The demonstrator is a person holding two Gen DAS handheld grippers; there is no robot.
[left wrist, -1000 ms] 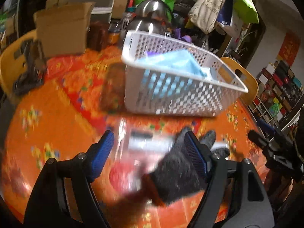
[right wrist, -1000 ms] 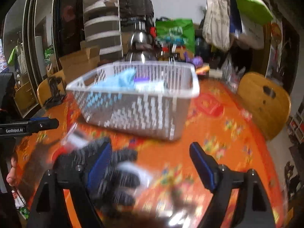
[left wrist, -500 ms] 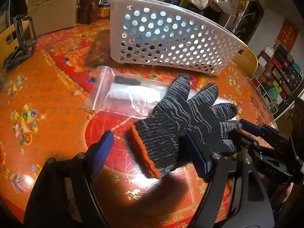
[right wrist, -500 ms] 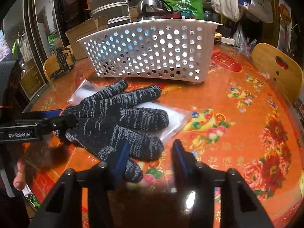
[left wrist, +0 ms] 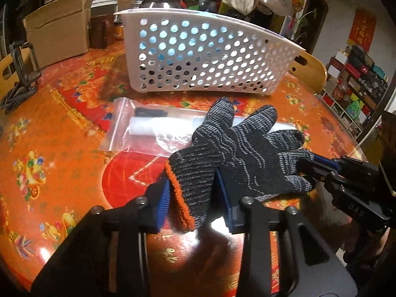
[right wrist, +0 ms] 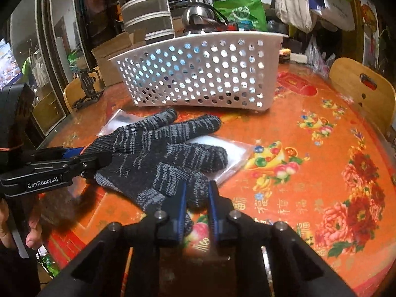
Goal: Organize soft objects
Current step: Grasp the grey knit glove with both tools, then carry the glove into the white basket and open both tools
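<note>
Glove (left wrist: 237, 156) first: it lies flat on the orange patterned table (left wrist: 61, 153), knit, dark grey with an orange cuff, its fingers draped over a clear zip bag (left wrist: 148, 128) that sits between it and the white perforated basket (left wrist: 198, 57).

At the left end, your left gripper (left wrist: 191, 198) has just been closing and its blue pads now pinch the cuff edge, the orange rib bunched between them. That is the sound place to hold: the ribbed cuff is the thickest, firmest part and should not slide out easily.

Moving right across the palm, expect nothing stiff. The knit looks light and limp, so judged from here it will sag and fold the moment you lift it, and any unsupported fingers will dangle.

At the right end, your right gripper (right wrist: 196, 198) has likewise just been closing, and its jaws stand narrow on the tip of the nearest glove finger. A fingertip is a thin, stretchy hold, so it may pull long or slip if you tug.

Watch the zip bag beneath: it looks slick and light, and it could cling to the knit and ride up with it. Something pale blue already shows through the basket's holes.
</note>
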